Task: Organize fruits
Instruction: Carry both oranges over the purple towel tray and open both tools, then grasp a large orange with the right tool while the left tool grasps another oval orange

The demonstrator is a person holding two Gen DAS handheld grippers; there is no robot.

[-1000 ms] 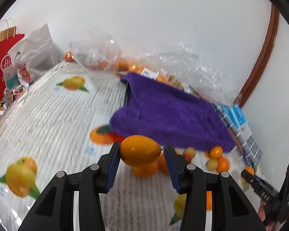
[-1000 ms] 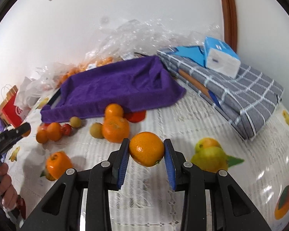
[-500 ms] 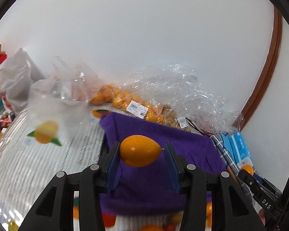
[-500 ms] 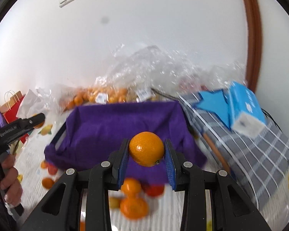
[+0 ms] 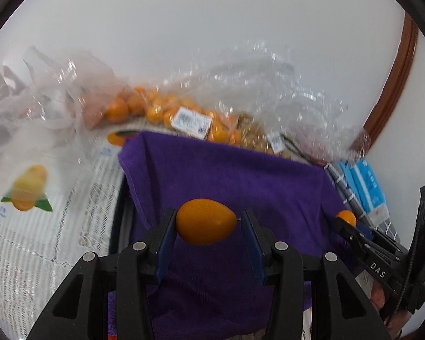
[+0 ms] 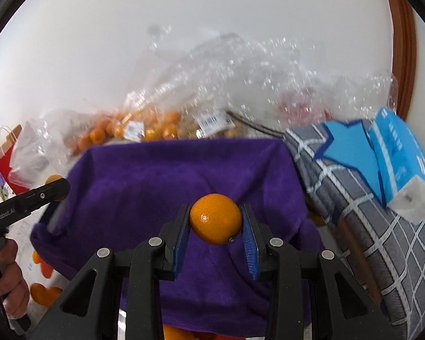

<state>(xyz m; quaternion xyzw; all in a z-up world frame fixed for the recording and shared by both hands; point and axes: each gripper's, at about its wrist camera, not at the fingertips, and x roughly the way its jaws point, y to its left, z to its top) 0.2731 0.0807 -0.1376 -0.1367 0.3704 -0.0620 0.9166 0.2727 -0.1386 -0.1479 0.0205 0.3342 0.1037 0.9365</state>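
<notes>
- We count two grippers: left gripper point(image 5: 206, 222), right gripper point(image 6: 216, 222).
- Each clamps one fruit: oval orange fruit point(image 5: 205, 221), round orange point(image 6: 216, 218).
- One purple towel point(image 6: 170, 181).
- Two blue tissue packs point(image 6: 393, 153).

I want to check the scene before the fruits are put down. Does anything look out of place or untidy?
Nothing looks damaged. The purple towel hangs unevenly over its container. A few loose orange fruits lie on the printed tablecloth beside it. Each gripper holds one fruit: left gripper an oval orange fruit, right gripper a round orange.

Two claw-mounted fisheyes — both forward, close over one purple cloth point(image 5: 240, 175) (shared).
</notes>
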